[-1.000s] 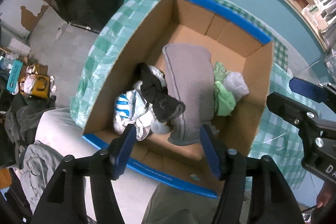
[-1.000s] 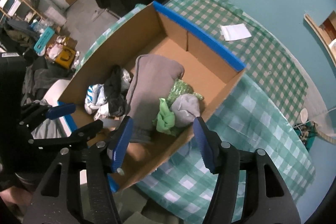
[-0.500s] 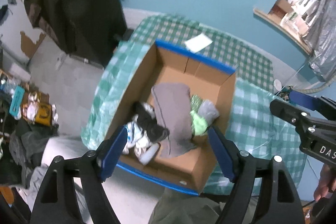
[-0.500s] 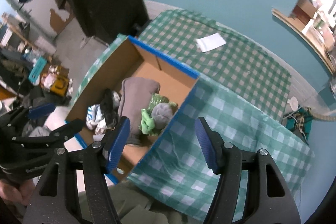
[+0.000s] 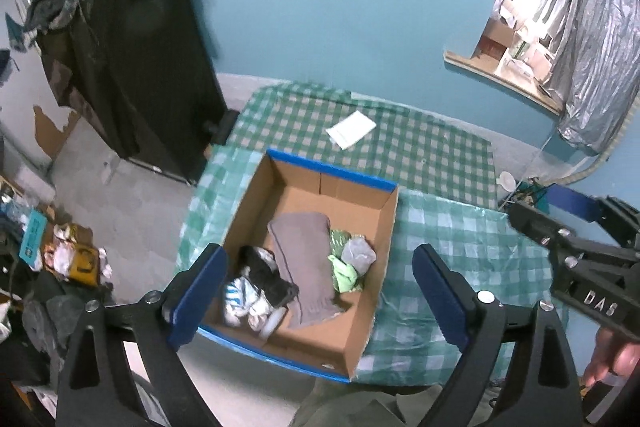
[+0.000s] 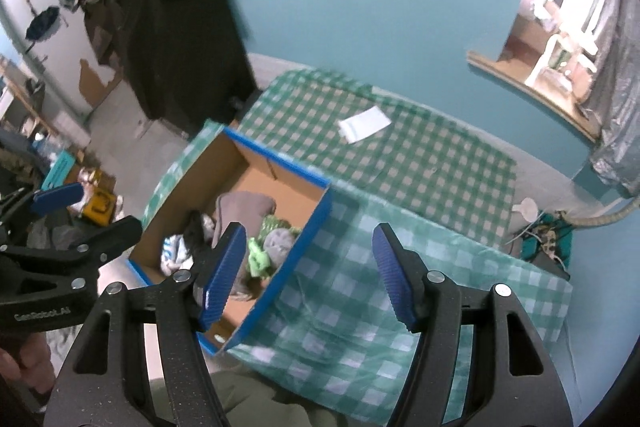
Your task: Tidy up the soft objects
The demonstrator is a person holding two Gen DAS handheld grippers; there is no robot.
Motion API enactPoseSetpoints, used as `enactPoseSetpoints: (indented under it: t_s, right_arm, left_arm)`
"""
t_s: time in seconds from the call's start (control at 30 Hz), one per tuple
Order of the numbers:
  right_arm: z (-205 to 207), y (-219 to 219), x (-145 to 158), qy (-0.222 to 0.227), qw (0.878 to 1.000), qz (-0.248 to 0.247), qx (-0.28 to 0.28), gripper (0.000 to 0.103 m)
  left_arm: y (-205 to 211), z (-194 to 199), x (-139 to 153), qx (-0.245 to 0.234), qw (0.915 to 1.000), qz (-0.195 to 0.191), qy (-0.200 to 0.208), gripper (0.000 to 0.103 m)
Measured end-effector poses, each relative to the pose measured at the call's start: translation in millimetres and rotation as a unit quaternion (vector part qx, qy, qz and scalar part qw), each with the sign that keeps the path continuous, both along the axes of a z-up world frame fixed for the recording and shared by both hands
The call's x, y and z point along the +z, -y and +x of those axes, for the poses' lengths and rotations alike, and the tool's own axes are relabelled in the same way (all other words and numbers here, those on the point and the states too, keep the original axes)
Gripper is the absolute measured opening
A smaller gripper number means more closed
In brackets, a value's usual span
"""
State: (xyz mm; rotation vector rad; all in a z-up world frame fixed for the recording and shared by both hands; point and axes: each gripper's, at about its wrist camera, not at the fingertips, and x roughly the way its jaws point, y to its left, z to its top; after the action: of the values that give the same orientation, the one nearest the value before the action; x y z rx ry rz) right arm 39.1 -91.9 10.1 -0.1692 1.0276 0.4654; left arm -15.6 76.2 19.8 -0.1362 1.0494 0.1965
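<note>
Gaping wide w/ nothing between them, both sets of jaws: left gripper (image 5: 320,301) and right gripper (image 6: 308,273) hang high above the table (image 5: 436,159), prob. because all soft stuff seems boxed already. Cardboard box (image 5: 384,239) w/ blue rims sits on the checked cloth, near edge. Inside, bunched toward the near end: grey towel (image 5: 306,255) draped lengthwise, black sock (image 5: 268,277), striped white cloth (image 5: 238,301), green rags (image 5: 344,273), grey wad (image 5: 359,254). Far end bare.

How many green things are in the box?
2. A sparkly dark green one lies right of the gray cloth, and a bright lime green one sits just in front of it. More may hide underneath.
</note>
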Motion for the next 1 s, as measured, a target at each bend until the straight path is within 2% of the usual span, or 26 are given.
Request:
enactPoseSetpoints:
  t_s: [0.07, 0.13, 0.5, 1.0]
  right_arm:
    - [-0.5, 8.6, 5.9, 0.014, 1.000, -0.001, -0.015, 0.065]
    - [0.5, 16.4, 9.6, 0.023, 0.999, -0.001, -0.028, 0.065]
    - [-3.7, 39.7, 17.7, 0.033, 0.998, -0.001, -0.055, 0.066]
    - [-8.2, 48.3, 16.9, 0.028, 0.998, 0.002, -0.057, 0.066]
  left_arm:
    - [4.4, -0.8, 5.4, -0.004, 0.9998, 0.019, 0.005, 0.096]
    - [7.8, -1.3, 8.3, -0.007, 0.9995, 0.028, 0.010, 0.101]
    - [23.3, -1.4, 20.8, -0.023, 0.9992, 0.014, 0.030, 0.101]
    - [36.1, -1.0, 21.0, -0.025, 0.9993, 0.017, 0.023, 0.101]
